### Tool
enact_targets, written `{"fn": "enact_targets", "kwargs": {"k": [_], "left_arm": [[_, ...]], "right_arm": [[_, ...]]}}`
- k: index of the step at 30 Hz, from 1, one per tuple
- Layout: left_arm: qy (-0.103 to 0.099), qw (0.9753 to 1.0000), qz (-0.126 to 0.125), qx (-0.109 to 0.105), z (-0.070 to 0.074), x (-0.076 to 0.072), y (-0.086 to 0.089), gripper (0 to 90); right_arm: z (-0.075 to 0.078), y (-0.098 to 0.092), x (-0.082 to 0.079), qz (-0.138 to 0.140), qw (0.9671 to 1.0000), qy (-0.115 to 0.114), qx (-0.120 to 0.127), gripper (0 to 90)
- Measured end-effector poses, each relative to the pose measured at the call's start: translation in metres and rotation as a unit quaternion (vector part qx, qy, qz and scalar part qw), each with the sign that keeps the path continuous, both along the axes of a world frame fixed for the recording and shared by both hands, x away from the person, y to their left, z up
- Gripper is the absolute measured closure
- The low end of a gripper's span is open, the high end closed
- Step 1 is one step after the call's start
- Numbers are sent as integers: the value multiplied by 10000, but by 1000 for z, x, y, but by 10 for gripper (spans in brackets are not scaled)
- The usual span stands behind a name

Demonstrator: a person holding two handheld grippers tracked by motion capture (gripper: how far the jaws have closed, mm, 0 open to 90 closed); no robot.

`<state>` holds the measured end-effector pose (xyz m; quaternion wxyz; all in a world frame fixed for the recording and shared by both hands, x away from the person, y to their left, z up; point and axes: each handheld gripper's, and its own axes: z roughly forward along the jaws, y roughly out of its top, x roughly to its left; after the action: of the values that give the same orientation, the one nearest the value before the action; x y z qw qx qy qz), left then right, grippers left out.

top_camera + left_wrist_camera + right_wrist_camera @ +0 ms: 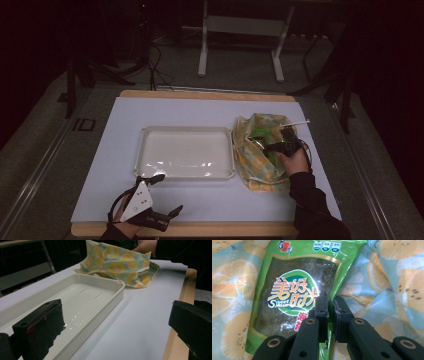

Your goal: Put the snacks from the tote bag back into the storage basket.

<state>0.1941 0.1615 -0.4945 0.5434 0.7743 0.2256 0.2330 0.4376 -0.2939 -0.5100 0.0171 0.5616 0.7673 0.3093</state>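
Observation:
A green seaweed snack packet lies inside a cloth bag printed with lemon slices. My right gripper is shut on the packet's right edge. From above, that gripper reaches into the bag at the table's right, where a bit of green packet shows. A white tray with nothing in it sits mid-table. My left gripper hovers open near the front left, just short of the tray's near corner. In the left gripper view its jaws stand wide apart, facing the tray and bag.
A white mat covers the wooden table, whose bare front edge shows. A white bag strap sticks out to the right. Behind the table stand a metal frame and floor cables.

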Motion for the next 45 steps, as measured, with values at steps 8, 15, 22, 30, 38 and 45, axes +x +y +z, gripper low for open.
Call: {"fn": "enact_targets", "kwargs": {"k": [8, 15, 22, 30, 38, 45], "left_arm": [[-3, 10000, 8, -8, 0, 0, 0, 4], [-11, 10000, 9, -6, 0, 0, 0, 4], [-17, 10000, 11, -1, 0, 0, 0, 4], [-22, 10000, 19, 9, 0, 0, 0, 4], [-28, 10000, 26, 11, 0, 1, 0, 4], [-22, 10000, 28, 32, 0, 1, -1, 4]], "right_arm": [[2, 0, -3, -15, 9999, -121, 50, 883], [12, -8, -9, -204, 9990, -292, 262, 888], [23, -15, -16, -279, 9981, -438, 343, 889], [27, -32, -22, -433, 9968, -449, 499, 889], [34, -44, -31, -521, 9956, -575, 534, 889], [42, -55, -36, -629, 9935, -687, 662, 889]]}}
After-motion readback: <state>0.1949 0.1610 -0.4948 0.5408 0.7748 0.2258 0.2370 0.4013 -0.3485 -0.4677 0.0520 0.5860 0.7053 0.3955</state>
